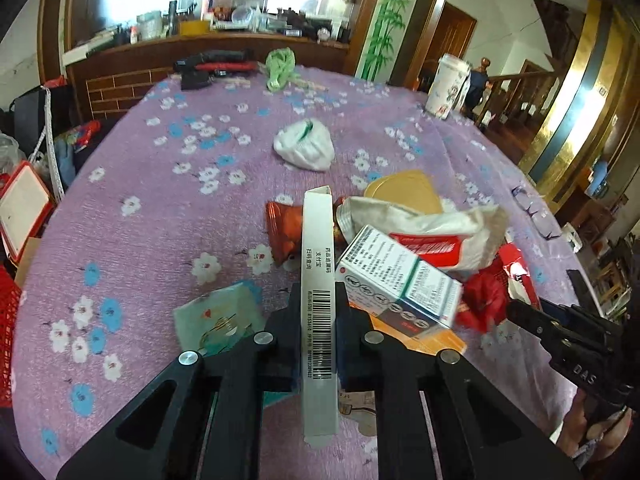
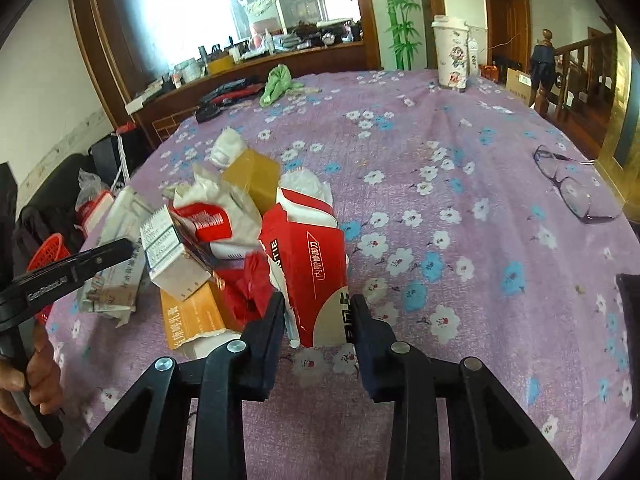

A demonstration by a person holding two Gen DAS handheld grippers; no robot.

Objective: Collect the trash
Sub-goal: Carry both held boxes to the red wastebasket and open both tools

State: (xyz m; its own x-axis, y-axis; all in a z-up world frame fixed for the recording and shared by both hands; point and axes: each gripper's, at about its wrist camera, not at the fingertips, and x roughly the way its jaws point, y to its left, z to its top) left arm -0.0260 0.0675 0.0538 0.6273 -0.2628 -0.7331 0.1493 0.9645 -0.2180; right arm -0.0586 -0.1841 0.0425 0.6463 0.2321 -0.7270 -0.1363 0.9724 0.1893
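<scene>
My left gripper [image 1: 318,292] is shut on a flat white box with a barcode [image 1: 318,264], held edge-on above the purple flowered tablecloth [image 1: 160,208]. My right gripper [image 2: 320,304] is shut on a torn red and white carton [image 2: 308,256]. A pile of trash lies between them: a white medicine box [image 1: 396,276], a white and red wrapper [image 1: 432,232], red crumpled plastic [image 1: 486,296], an orange box [image 2: 192,316] and a tan box [image 2: 252,176]. A crumpled white bag [image 1: 306,146] lies farther back. The right gripper also shows in the left view [image 1: 520,312].
A flowered cup [image 1: 446,84] and a green bag [image 1: 280,66] stand at the table's far edge. Glasses [image 2: 572,184] lie at the right. A teal napkin [image 1: 216,312] lies near the left gripper. A red basket [image 2: 48,252] sits off the table's left side.
</scene>
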